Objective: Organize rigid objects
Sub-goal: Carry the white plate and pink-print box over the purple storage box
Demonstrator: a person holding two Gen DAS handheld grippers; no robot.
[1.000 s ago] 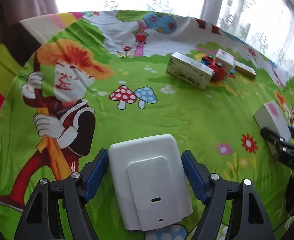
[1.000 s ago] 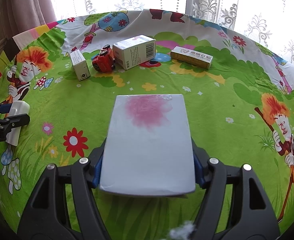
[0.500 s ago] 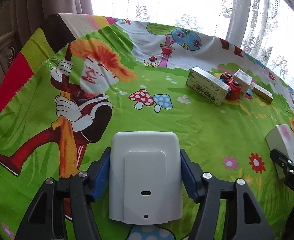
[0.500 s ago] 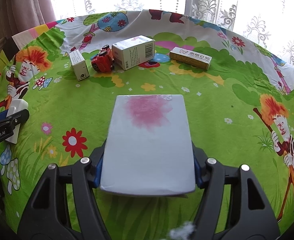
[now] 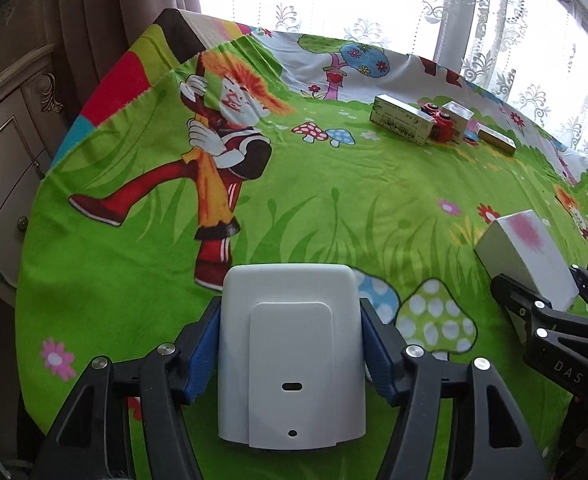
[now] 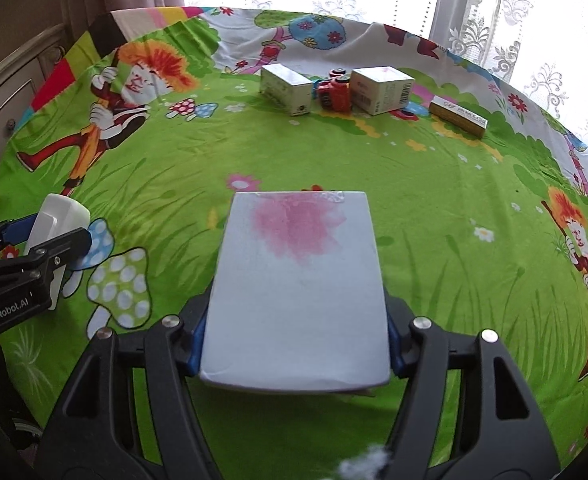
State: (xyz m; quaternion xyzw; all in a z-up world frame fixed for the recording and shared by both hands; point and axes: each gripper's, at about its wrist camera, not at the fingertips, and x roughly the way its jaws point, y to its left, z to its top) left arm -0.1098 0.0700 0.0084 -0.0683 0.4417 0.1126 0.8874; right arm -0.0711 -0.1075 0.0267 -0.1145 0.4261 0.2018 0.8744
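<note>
Open cloth [image 6: 434, 208] ahead; boxes [image 6: 380, 88] and toy car [image 6: 334, 94] block far edge

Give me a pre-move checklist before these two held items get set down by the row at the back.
1. Left tool grips the white rounded plastic device, blue pads on both sides: ok.
2. Right tool grips the white rectangular box with a pink blotch: ok.
3. The two tools apart, not touching: ok.
4. Bare green cartoon-print cloth in front of the back row: ok.
5. Back row stands in order, with the red toy car between the pale green carton and the white barcoded carton, and the flat gold box to the right: ok.
6. Held items clear of the cloth: cannot tell.
</note>
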